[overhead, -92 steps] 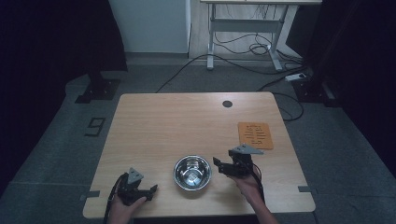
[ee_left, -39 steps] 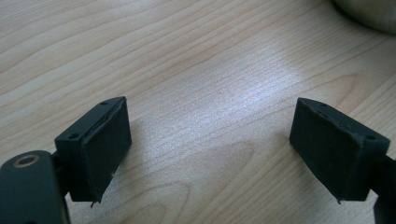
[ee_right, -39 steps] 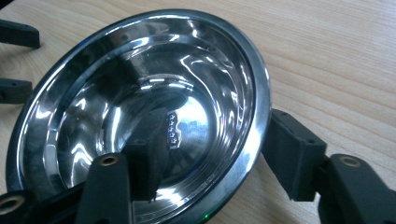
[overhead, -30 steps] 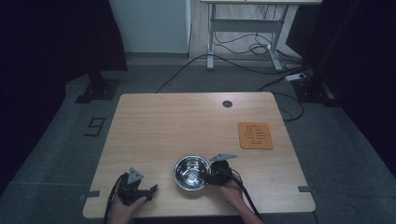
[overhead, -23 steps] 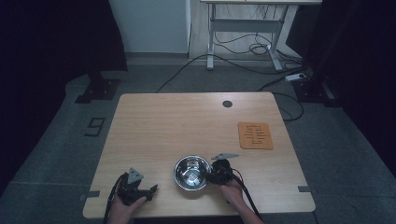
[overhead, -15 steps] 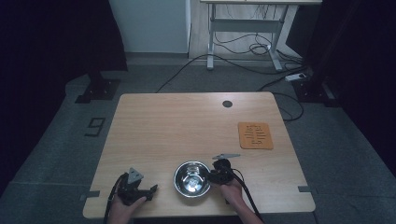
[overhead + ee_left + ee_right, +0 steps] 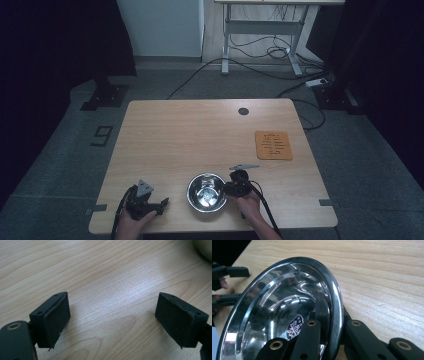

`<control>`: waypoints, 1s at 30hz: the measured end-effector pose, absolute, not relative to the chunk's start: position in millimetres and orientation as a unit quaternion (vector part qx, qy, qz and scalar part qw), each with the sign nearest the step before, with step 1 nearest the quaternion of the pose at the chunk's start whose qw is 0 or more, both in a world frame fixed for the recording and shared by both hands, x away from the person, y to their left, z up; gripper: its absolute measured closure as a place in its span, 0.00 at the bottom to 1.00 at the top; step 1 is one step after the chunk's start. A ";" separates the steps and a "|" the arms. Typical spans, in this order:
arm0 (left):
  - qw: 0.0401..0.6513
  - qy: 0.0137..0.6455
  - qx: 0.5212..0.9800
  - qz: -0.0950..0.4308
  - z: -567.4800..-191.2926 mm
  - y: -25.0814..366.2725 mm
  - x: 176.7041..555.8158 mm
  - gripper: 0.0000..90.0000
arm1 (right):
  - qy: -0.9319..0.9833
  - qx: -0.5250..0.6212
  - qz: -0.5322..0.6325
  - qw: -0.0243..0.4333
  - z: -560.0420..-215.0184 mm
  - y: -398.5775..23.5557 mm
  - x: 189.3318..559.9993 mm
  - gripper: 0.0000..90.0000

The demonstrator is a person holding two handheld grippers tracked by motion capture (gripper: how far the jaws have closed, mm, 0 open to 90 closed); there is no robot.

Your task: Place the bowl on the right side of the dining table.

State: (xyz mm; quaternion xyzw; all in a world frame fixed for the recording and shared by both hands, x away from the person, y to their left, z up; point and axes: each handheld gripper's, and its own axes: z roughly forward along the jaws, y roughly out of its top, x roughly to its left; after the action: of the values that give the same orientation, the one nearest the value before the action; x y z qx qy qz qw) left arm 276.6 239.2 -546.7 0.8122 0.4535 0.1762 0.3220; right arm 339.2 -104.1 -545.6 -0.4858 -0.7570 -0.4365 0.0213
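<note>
A shiny steel bowl (image 7: 206,192) sits near the front edge of the wooden table (image 7: 200,135). My right gripper (image 7: 227,189) is shut on its right rim. In the right gripper view one jaw lies inside the bowl (image 7: 287,302) and the other outside, so the right gripper (image 7: 334,315) pinches the rim. The bowl looks tipped up toward that camera. My left gripper (image 7: 162,202) rests at the front left, apart from the bowl. In its own view the left gripper (image 7: 112,317) is open over bare wood, with the bowl's edge (image 7: 203,247) at the top right.
An orange mat (image 7: 273,145) lies at the table's right side, and a small dark round hole (image 7: 243,111) is near the back edge. Cables and a desk frame (image 7: 260,45) stand on the floor beyond the table. The left gripper (image 7: 227,272) shows beyond the bowl.
The right gripper has come left from beside the mat to the bowl's right rim and closed on it. The bowl has shifted slightly toward the front edge. The left gripper has stayed still.
</note>
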 end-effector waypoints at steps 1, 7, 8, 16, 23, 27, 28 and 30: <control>0.322 0.454 0.812 0.176 -546.8 239.1 276.7 0.14 | -0.755 -0.487 -0.439 0.023 -545.4 -105.0 339.5 0.95; 0.322 0.453 0.812 0.176 -546.7 239.2 276.7 0.14 | -0.740 -0.494 -0.455 0.028 -541.3 -111.2 340.5 0.95; 0.322 0.454 0.812 0.176 -546.7 239.2 276.7 0.14 | -0.738 -0.495 -0.457 0.029 -540.6 -112.5 340.9 0.95; 0.322 0.454 0.812 0.176 -546.7 239.2 276.7 0.14 | -0.727 -0.500 -0.469 0.027 -536.8 -118.1 341.3 0.95; 0.322 0.454 0.812 0.176 -546.8 239.1 276.7 0.14 | -0.723 -0.502 -0.474 0.026 -534.9 -120.3 341.4 0.95; 0.322 0.454 0.812 0.176 -546.8 239.2 276.7 0.14 | -0.720 -0.503 -0.477 0.023 -533.8 -123.3 342.4 0.95; 0.322 0.454 0.812 0.176 -546.8 239.1 276.7 0.14 | -0.719 -0.504 -0.478 0.022 -533.5 -124.0 342.7 0.95; 0.322 0.454 0.812 0.176 -546.8 239.1 276.7 0.14 | -0.716 -0.506 -0.480 0.021 -532.6 -126.2 343.3 0.95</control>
State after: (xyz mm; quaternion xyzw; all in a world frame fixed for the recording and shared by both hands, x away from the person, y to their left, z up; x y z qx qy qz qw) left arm 276.7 239.1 -546.8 0.8120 0.4536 0.1762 0.3223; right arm 343.3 -126.2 -532.6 -0.5063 -0.7159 -0.4804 0.0214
